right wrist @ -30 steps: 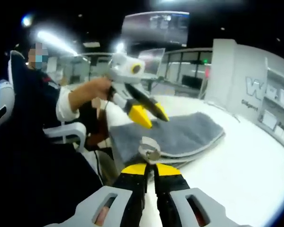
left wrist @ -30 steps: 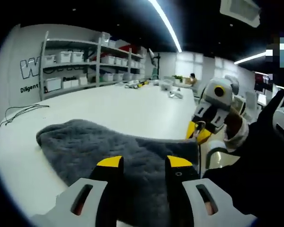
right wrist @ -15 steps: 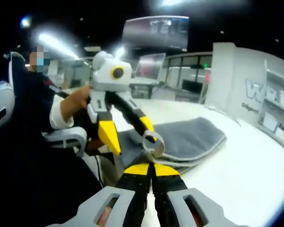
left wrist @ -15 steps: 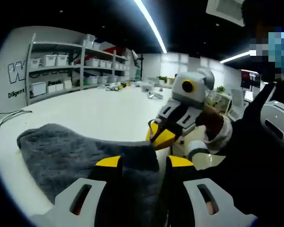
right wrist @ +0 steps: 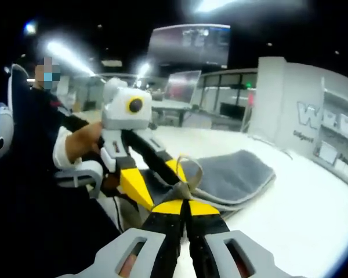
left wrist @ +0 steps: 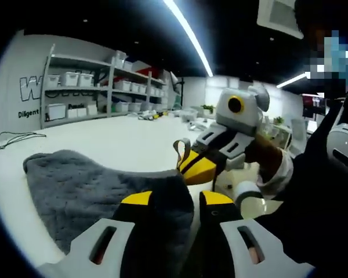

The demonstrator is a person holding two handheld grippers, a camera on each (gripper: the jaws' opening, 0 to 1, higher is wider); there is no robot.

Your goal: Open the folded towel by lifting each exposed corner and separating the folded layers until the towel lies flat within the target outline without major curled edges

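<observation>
In the right gripper view the right gripper (right wrist: pixel 184 207) has its yellow-tipped jaws pressed together on the small hanging loop (right wrist: pixel 188 172) sewn at the corner of the grey towel (right wrist: pixel 229 174), and the loop stands up from the tips, so the pinch looks meant to lift that corner clear of the layers below. Just to its left the left gripper (right wrist: pixel 148 185) reaches in with its jaws spread, one yellow tip low at the near left of the loop and the other beside it, apparently straddling the same corner so as to take a second hold for peeling the layers apart. In the left gripper view the left gripper (left wrist: pixel 175 200) shows the same spread, the towel's (left wrist: pixel 87 191) near right corner lying in the gap, though whether the pads touch cloth cannot be told; the right gripper (left wrist: pixel 198 165) sits just beyond, shut on the loop (left wrist: pixel 179 152). The towel lies folded on the white table (left wrist: pixel 113 136) at its near edge, close to the person, with stacked layers visible along the near fold. Its long axis seems to run from the held corner away toward the far side of the table, the rounded far end pointing at the wall shelves (left wrist: pixel 84 87). No target outline can be made out.
</observation>
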